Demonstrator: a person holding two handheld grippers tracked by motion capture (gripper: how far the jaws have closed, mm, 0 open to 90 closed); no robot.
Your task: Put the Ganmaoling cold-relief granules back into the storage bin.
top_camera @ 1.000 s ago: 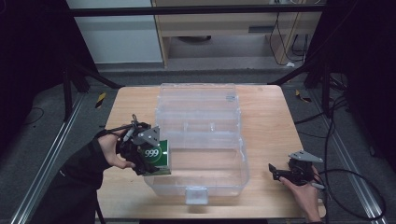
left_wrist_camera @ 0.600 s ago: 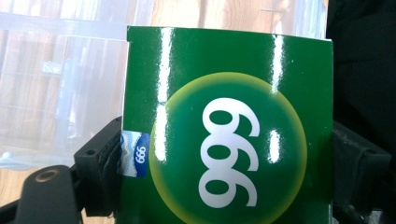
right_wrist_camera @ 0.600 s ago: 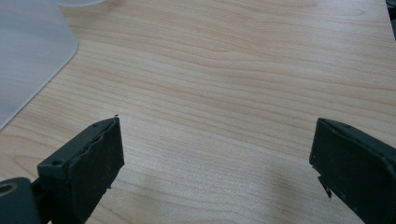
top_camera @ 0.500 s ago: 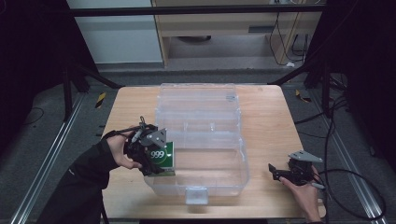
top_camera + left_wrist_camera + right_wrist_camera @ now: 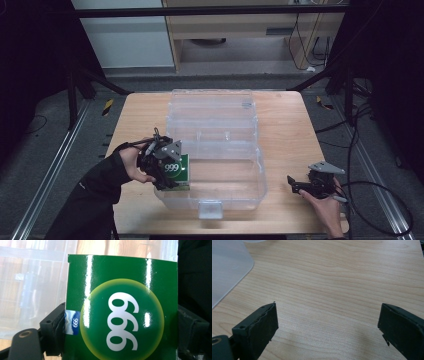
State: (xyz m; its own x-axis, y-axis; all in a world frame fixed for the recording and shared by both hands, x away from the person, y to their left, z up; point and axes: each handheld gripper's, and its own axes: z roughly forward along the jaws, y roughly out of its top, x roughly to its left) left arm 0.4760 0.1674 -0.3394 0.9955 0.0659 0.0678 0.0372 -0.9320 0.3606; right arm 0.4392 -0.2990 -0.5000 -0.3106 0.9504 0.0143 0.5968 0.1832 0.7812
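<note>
green box (image 5: 177, 172) upright; broad face toward camera

Dim room, table (image 5: 285, 130) lit from above; glare streaks on green box (image 5: 120, 315); high view soft.

High view: fixed overhead, facing forward and down across the wooden table (image 5: 285, 125). Left gripper view: rides close behind a green box (image 5: 120, 312). Right gripper view: low over the tabletop, sharing the clear bin (image 5: 227, 267).
</note>
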